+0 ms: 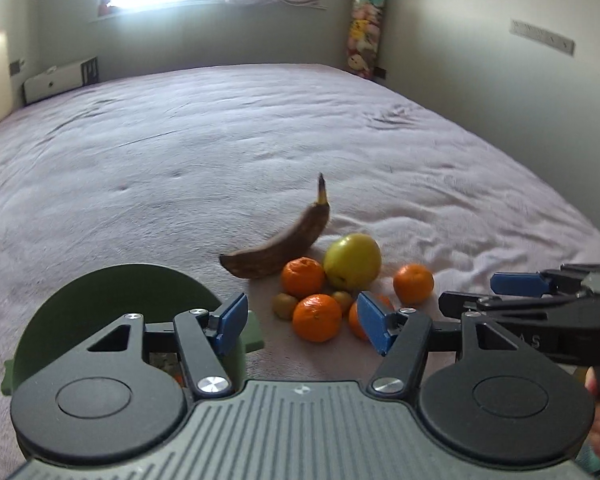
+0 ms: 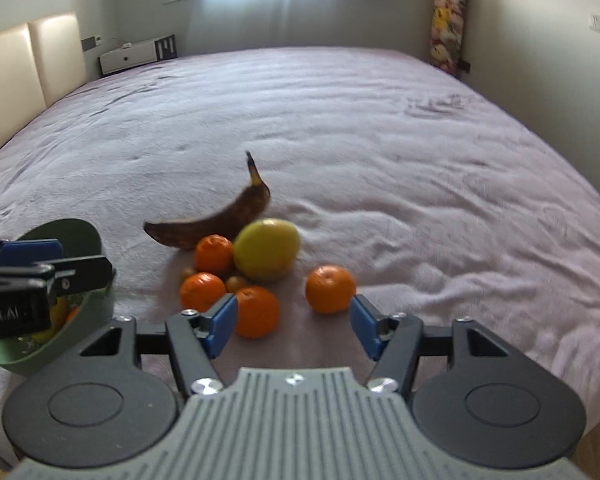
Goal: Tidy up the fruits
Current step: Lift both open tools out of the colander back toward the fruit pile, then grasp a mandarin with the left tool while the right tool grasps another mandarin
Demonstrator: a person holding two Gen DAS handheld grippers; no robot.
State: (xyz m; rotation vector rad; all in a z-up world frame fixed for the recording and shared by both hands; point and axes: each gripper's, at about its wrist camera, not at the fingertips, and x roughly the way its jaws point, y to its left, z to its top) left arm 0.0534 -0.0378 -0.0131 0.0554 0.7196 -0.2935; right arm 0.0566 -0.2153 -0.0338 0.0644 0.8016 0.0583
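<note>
A pile of fruit lies on the bed: a brown overripe banana (image 1: 278, 246) (image 2: 216, 220), a yellow-green apple (image 1: 352, 261) (image 2: 267, 249), several oranges (image 1: 317, 317) (image 2: 330, 289) and small brown kiwis (image 1: 284, 305). A green bowl (image 1: 112, 304) (image 2: 76, 320) with some fruit inside sits to the left of the pile. My left gripper (image 1: 302, 322) is open and empty, just short of the pile with its left finger by the bowl's rim. My right gripper (image 2: 292, 328) is open and empty, in front of the nearest oranges.
The fruit lies on a wide bed with a lilac blanket (image 2: 380, 140). A cream headboard (image 2: 24, 72) stands at the left, a white box (image 2: 130, 56) at the far side, and a hanging stack of soft toys (image 2: 446, 16) in the far right corner.
</note>
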